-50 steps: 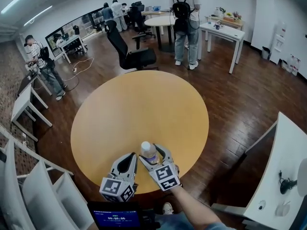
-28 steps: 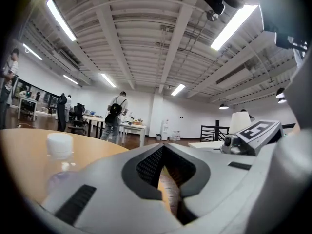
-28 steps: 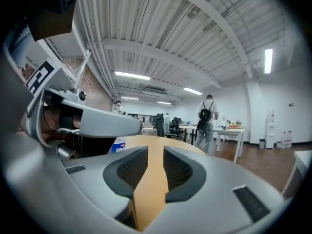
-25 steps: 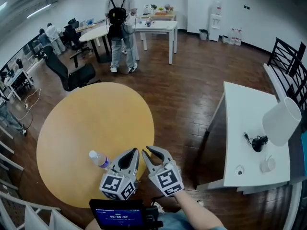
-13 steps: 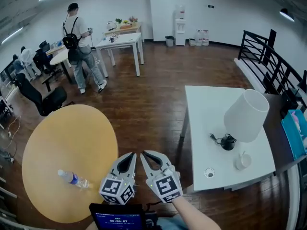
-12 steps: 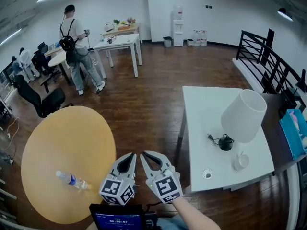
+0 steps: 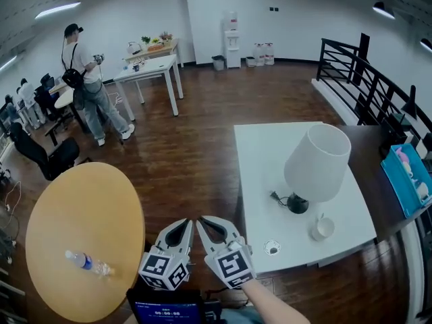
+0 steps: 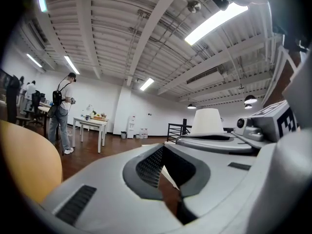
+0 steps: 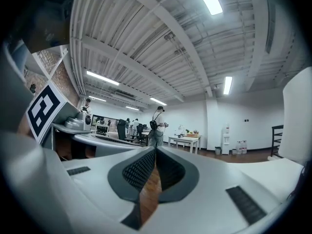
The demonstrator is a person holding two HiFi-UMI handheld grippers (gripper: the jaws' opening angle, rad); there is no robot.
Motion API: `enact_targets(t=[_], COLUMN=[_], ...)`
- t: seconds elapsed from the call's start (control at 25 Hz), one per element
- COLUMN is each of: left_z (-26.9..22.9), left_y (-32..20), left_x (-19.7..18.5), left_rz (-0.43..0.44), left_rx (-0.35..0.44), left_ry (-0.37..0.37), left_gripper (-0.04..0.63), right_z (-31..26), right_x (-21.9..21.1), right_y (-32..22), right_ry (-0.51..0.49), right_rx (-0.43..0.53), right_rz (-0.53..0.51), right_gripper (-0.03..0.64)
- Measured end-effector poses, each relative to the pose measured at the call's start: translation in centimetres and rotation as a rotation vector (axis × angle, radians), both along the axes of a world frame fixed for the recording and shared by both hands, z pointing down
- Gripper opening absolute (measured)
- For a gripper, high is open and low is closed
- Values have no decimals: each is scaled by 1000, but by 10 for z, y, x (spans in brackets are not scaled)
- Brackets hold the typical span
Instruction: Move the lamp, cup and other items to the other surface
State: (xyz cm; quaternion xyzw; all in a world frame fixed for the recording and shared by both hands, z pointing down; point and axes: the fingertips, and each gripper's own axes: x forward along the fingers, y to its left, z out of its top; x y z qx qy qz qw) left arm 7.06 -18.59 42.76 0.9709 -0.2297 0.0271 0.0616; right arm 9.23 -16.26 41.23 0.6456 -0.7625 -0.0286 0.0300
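Both grippers are now clear of the load: the left gripper (image 7: pixel 181 229) and right gripper (image 7: pixel 210 227) are held side by side low in the head view, each with its jaws clenched on nothing, as both gripper views confirm. Two seconds earlier the right jaws held the bottle (image 7: pixel 88 264) upright over the round yellow worktop (image 7: pixel 81 208). The bottle now lies on its side near that worktop's left edge, well apart from both grippers. Since then the head view has swung from the round worktop toward the white worktop (image 7: pixel 260 154), which has come nearer and more central in view. In my judgement one item is delivered and the person is returning for the next. The remaining items stand on the white worktop: the lamp (image 7: pixel 316 164), its white shade tilted, with its dark base and cord beside it; the cup (image 7: pixel 322 228) near the front edge; and a small round item (image 7: pixel 272 249) at the front edge, too small to identify. None is yet within reach of the jaws. A dark wooden floor (image 7: pixel 196 140) runs between the two worktops. The room is an open office with a black railing (image 7: pixel 358 73) at right, a blue box (image 7: pixel 407 177) past the white worktop, a water dispenser (image 7: pixel 232 32) against the far wall, and a person (image 7: pixel 84 79) standing by a further white table (image 7: pixel 145 69).
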Motion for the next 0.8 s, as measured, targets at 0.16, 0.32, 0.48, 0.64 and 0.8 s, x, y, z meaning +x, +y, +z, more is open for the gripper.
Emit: enact_targets(t=[0.16, 0.32, 0.48, 0.64, 0.8], left_z=[-1, -2, -3, -6, -10], left_y=[7, 11, 18, 34, 63], left_x=[11, 18, 30, 52, 90], left_rz=[24, 36, 67, 136, 242], left_rx=[14, 13, 4, 2, 1], left_ry=[3, 17, 25, 47, 66], left_gripper=[14, 12, 12, 44, 155], right_z=[-1, -6, -7, -5, -1], right_x=[7, 13, 23, 50, 99], right_y=[6, 11, 18, 36, 68], right_ry=[-9, -24, -46, -57, -86], right_rx=[2, 25, 32, 43, 56], right_rz=[9, 23, 43, 120, 251], right_gripper=[1, 1, 41, 41, 43])
